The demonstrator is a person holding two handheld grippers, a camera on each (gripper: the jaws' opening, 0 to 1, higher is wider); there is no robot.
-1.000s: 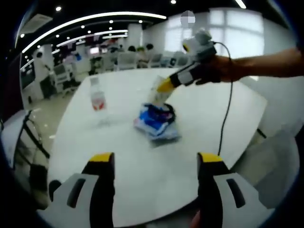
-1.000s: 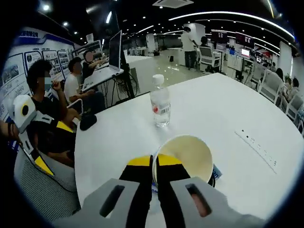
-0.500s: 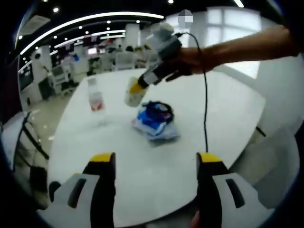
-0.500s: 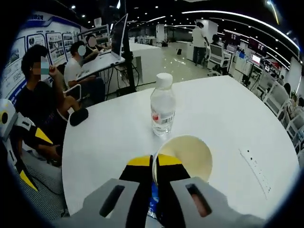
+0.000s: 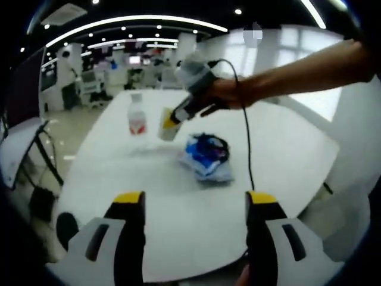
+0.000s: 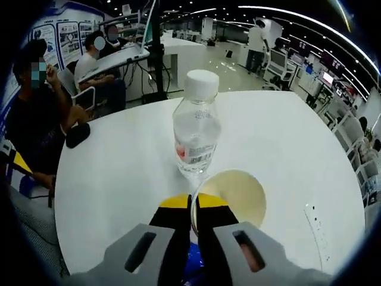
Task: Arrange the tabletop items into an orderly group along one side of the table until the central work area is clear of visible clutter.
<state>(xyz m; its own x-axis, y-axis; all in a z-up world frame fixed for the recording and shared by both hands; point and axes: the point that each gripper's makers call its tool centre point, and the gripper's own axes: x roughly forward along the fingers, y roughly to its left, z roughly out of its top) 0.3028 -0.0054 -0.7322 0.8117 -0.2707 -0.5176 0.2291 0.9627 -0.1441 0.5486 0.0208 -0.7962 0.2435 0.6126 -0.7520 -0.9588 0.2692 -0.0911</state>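
Now the right gripper (image 6: 190, 205) is clamped on the paper cup (image 6: 232, 196) rim, held just beside the water bottle (image 6: 195, 128). Left gripper view adds the blue packet (image 5: 207, 158) on the white table (image 5: 286, 149); left gripper (image 5: 195, 205) jaws apart, holding nothing. Bottle label unreadable.

Left gripper (image 5: 195, 205): two broad grey jaws with black inner faces and yellow tips; each grey shell carries a dark oval slot.
Right gripper (image 6: 191, 205): same build, grey shells with oval slots, black inner strips, yellow tips.
Right gripper in the left gripper view (image 5: 172, 118): black body, yellow tip, pale grey housing at its far end.
Cable (image 5: 246, 140): thin, black, hanging from that gripper's back.
Arm (image 5: 303, 68): bare, with no sleeve visible.
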